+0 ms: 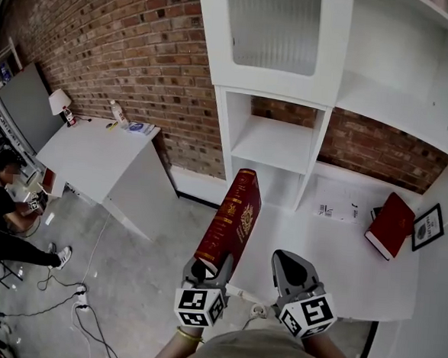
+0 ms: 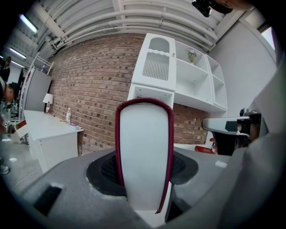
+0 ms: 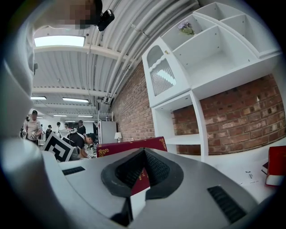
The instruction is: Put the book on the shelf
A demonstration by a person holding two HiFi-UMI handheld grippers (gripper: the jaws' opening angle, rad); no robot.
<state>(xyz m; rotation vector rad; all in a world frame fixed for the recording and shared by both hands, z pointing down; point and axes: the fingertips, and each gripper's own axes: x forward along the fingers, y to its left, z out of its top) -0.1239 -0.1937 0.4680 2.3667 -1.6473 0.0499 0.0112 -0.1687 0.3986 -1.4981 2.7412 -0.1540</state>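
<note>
A dark red book (image 1: 230, 224) with gold ornament stands tilted in the air, its top leaning toward the white shelf unit (image 1: 276, 144). My left gripper (image 1: 206, 271) is shut on its lower end. In the left gripper view the book's pale page edge (image 2: 145, 152) fills the space between the jaws. My right gripper (image 1: 290, 269) hovers just right of the book, its jaws together with nothing in them. The right gripper view shows the book's cover (image 3: 129, 146) beyond my right gripper (image 3: 143, 179). The shelf compartment (image 3: 178, 139) lies ahead.
A second red book (image 1: 390, 224) lies on the white counter at the right, beside a framed picture (image 1: 429, 226) and papers (image 1: 336, 210). A white table (image 1: 95, 158) stands at the left by the brick wall. A person (image 1: 0, 205) crouches at the far left among floor cables.
</note>
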